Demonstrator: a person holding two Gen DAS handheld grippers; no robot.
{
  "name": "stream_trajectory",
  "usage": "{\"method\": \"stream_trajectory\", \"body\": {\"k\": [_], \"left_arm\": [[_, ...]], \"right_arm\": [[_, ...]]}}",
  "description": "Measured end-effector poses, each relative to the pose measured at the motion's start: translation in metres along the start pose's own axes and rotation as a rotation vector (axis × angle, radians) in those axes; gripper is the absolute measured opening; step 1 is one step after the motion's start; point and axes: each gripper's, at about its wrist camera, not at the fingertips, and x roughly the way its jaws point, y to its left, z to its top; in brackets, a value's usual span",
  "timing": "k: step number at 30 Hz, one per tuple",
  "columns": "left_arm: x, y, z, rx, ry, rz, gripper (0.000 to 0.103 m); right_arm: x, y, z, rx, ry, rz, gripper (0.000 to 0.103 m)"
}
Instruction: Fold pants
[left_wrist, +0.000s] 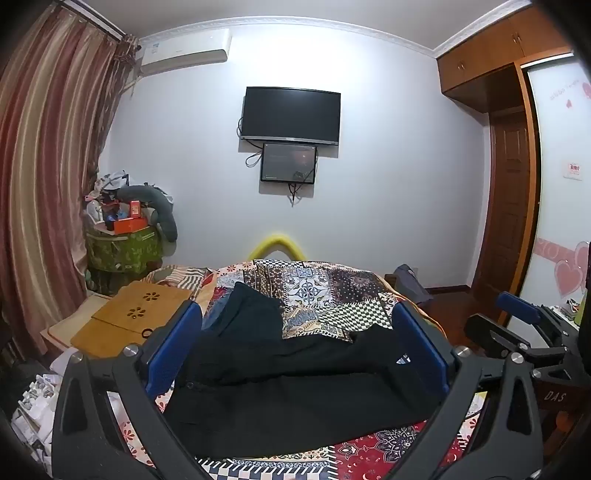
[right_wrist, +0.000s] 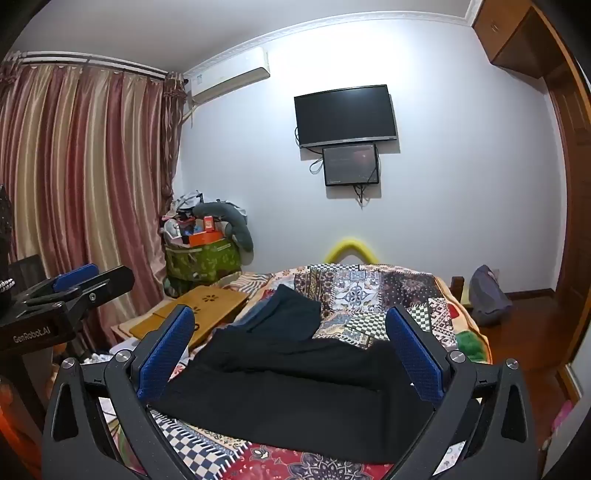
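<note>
Both my left gripper (left_wrist: 295, 343) and right gripper (right_wrist: 290, 347) hang wide open, holding nothing, above the black pants (left_wrist: 295, 391) lying rumpled on the near part of the bed (left_wrist: 332, 291). Risk: pinching one layer only, or catching the patchwork cover, would skew the fold. Wooden board (left_wrist: 140, 314) left, TV (left_wrist: 290, 112) on far wall.

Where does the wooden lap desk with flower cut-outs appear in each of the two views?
Left wrist view: wooden lap desk at left middle, just left of the black pants.
Right wrist view: wooden lap desk left of centre, beside the pants.
Shared landmark: wall television.
</note>
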Motion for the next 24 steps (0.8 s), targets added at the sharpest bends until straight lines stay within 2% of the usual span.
{"method": "stream_trajectory", "body": {"k": [6,24], "left_arm": [[0.005,0.002,-0.001,-0.006,0.040,-0.005,0.103],[0.013,0.006,-0.001,-0.009,0.035,-0.015,0.103]], "right_arm": [[0.000,0.000,0.000,0.000,0.002,-0.001,0.103],[-0.001,-0.007,-0.003,0.007,0.008,-0.025,0.103]]}}
